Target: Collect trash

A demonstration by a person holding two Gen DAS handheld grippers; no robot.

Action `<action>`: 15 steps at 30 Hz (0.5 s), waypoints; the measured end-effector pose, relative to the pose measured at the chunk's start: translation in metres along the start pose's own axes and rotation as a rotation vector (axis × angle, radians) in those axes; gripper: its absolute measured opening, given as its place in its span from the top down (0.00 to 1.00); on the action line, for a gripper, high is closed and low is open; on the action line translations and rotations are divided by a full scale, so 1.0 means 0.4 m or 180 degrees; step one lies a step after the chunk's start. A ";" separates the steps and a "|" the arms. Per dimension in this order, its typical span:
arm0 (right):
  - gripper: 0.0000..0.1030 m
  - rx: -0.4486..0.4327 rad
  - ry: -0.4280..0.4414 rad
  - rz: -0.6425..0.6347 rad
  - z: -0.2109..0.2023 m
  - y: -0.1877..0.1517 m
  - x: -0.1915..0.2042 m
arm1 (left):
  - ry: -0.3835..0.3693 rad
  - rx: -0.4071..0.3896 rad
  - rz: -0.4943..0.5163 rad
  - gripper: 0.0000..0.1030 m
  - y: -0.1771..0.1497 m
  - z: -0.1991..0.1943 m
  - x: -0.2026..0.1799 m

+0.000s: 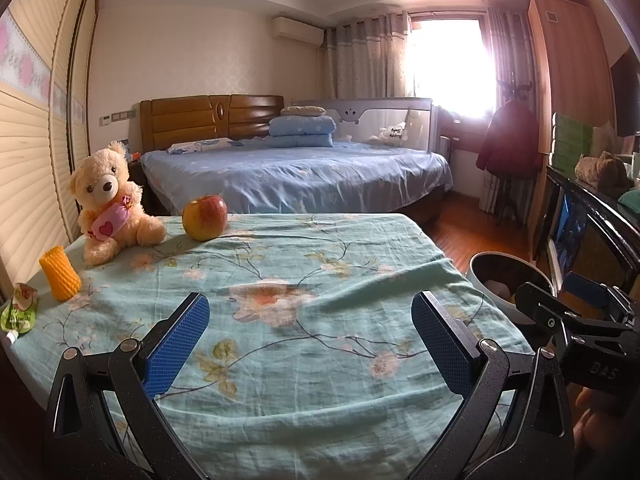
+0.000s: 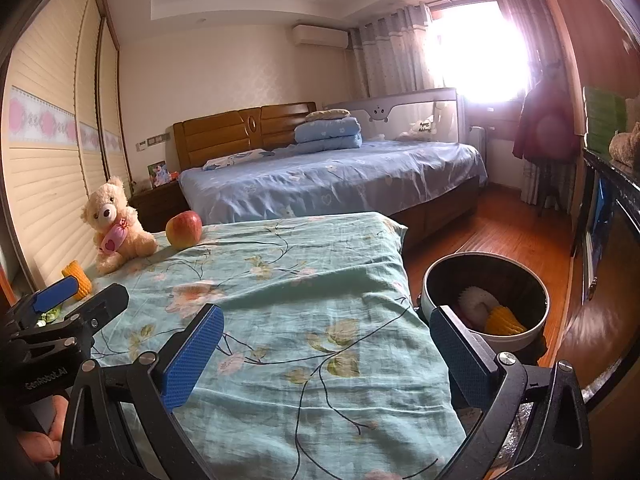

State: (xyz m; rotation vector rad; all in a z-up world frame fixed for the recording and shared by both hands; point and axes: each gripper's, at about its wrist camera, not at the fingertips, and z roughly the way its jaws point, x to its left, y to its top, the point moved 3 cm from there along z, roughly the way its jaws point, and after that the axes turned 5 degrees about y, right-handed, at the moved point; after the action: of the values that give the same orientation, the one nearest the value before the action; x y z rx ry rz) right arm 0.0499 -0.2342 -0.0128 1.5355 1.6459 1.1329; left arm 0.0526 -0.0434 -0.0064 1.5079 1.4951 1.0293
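While both jaws are standing apart and empty, a green crumpled snack pouch [image 1: 18,308] and yellow foam fruit net [image 1: 59,273] are lying far left on the floral-clothed worktop [image 1: 320,280]; reaching there is risking nudging the beige plush bear [image 1: 110,200]; rightward, the round dark-lined bin [image 2: 486,298] is waiting.

- "DAS" stands in pale raised letters on the black body of the right claw [image 1: 600,304], seen from the left wrist.
- "GenRobot.AI" stands on the black body of the left claw [image 2: 68,300], seen from the right wrist.
- Dark writing on the bed rail [image 2: 424,126] is too small to read.
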 end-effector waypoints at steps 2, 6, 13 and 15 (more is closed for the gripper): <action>0.00 0.0004 -0.0002 0.0002 0.001 0.000 0.001 | 0.0001 0.0002 0.0000 0.00 0.000 0.001 0.000; 0.00 0.0011 0.0003 0.0009 0.001 0.000 0.001 | -0.0002 0.0008 0.0001 0.00 0.000 0.001 -0.002; 0.00 0.0025 0.0018 0.0012 0.003 0.000 0.002 | -0.0012 0.0025 0.0010 0.00 0.002 0.011 -0.002; 0.00 0.0027 0.0020 0.0010 0.004 0.000 0.002 | -0.0013 0.0029 0.0010 0.00 0.003 0.014 -0.003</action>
State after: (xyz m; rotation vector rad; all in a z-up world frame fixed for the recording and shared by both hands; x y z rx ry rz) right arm 0.0512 -0.2331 -0.0133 1.5420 1.6549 1.1348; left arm 0.0583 -0.0444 -0.0075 1.5183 1.4970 1.0219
